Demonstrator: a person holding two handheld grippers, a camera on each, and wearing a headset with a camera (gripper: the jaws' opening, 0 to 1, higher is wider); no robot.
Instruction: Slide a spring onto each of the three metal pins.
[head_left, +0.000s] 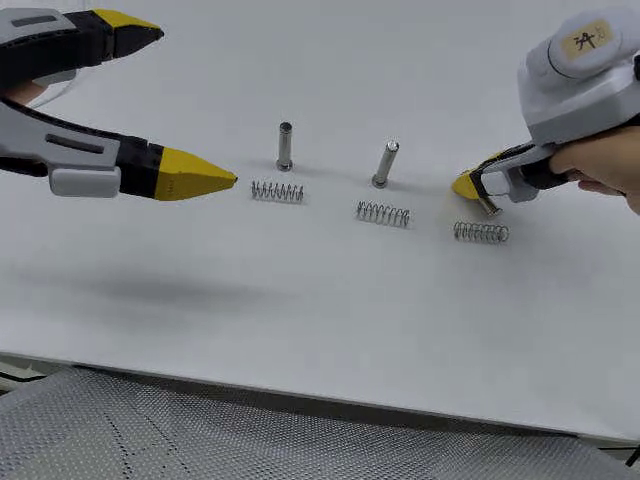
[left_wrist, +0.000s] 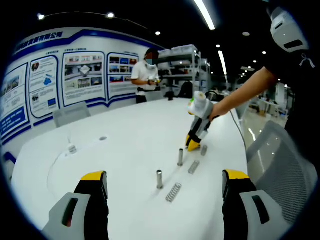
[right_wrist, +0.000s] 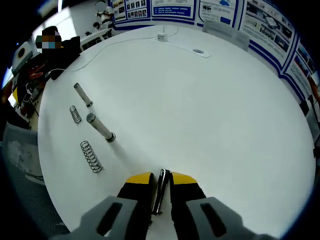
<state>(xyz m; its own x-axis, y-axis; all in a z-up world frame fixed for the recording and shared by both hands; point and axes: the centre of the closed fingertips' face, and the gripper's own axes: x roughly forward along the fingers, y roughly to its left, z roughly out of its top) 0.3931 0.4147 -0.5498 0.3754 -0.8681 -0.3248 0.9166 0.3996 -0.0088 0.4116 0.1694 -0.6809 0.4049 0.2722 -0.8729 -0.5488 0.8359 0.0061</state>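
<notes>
Springs: three loose coil springs lie flat in a row on the white table (head_left: 300, 310), none of them on a pin.
Left spring (head_left: 277, 191): just in front of the left pin (head_left: 285, 146), not touching it.
Middle spring (head_left: 383, 213): just in front of the middle pin (head_left: 385, 164), with a small gap.
Right spring (head_left: 481, 232): on the table just in front of the right gripper's yellow tips.
Left pin, middle pin: both stand bare on their flanged bases, well apart from each other.
Third pin (right_wrist: 161, 192): clamped lengthwise between the right gripper's jaws. In the head view its end juts out below the tips, near the right spring.
Right gripper (head_left: 468, 185): jaws narrow, pinched on the third pin, with a hand holding it at the right edge.
Left gripper (head_left: 197, 108): jaws spread wide and holding nothing. It sits left of the left pin, its lower yellow tip near the left spring.
Surroundings: a mesh chair (head_left: 200, 430) at the near table edge, and a standing person (left_wrist: 145, 75) beyond the far end of the table.
</notes>
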